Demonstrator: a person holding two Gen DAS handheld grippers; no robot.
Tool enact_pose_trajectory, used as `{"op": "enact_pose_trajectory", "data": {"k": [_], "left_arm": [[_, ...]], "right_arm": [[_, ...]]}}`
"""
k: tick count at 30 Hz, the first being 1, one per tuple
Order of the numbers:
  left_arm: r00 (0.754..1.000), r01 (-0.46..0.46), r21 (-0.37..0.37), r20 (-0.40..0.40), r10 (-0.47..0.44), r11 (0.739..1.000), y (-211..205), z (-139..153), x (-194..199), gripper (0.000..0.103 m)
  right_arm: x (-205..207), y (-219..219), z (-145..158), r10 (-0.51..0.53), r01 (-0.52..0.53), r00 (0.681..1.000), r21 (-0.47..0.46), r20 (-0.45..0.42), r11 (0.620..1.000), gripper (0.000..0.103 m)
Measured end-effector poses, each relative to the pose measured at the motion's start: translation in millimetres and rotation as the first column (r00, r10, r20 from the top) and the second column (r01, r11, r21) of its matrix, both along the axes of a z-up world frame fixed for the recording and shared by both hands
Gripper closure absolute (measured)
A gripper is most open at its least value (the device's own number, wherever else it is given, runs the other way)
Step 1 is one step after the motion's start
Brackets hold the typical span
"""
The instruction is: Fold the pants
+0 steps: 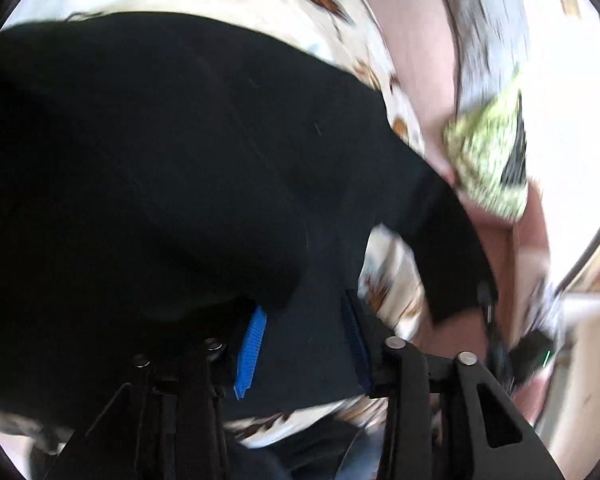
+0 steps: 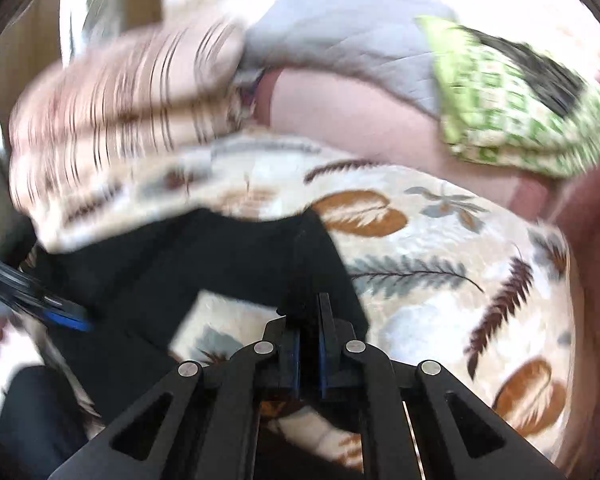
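Through both wrist cameras I see a bedspread printed with brown and grey leaves on cream, spreading ahead of and to the right of my right gripper. It is the biggest thing in sight and everything else lies on it.

Next in size are the black pants. In the left wrist view they fill nearly the whole field ahead of my left gripper, draped in a dark mass that runs away to the upper left and down past the fingers. In the right wrist view the same black cloth lies directly in front of the right gripper and off to its left, with a patch of bedspread showing through just left of the fingers.

Beyond the pants, far ahead and to the right of each gripper, sits a pile of other laundry: a pale pink piece, a grey quilted piece and a green patterned cloth. All of it is blurred.

My left gripper stands partly apart, black fabric lying between its blue pads; I cannot tell whether the pads press on it. My right gripper is closed down tight, a fold of the pants pinched between its fingers.
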State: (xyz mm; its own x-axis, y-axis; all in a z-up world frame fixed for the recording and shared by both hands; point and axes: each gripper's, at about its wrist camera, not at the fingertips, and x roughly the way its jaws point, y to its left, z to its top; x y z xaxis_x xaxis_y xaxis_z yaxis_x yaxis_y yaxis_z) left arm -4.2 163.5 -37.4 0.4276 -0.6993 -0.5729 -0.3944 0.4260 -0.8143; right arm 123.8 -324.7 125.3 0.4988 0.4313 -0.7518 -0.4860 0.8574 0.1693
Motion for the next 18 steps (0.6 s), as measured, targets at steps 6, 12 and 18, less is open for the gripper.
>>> {"op": "enact_pose_trajectory", "data": {"k": [6,12,18], "left_arm": [[0.992,-0.091,0.08,0.098,0.083,0.993,24.1,41.1,-31.5,0.1],[0.969,-0.177,0.133,0.197,0.149,0.975,67.3,91.1,-63.4,0.1],[0.959,-0.236,0.247,0.214,0.184,0.94,100.9,118.5,-36.3,0.1]], "right_arm": [[-10.2,-59.5,44.2,-0.076,0.086,0.995,0.209,-0.057,0.974,0.098],[-5.0,-122.6,41.7,-0.159,0.189,0.98,0.294,-0.123,0.937,0.098],[33.5,-158.7,-16.6,-0.269,0.339,0.926,0.274,-0.263,0.9,0.098]]}}
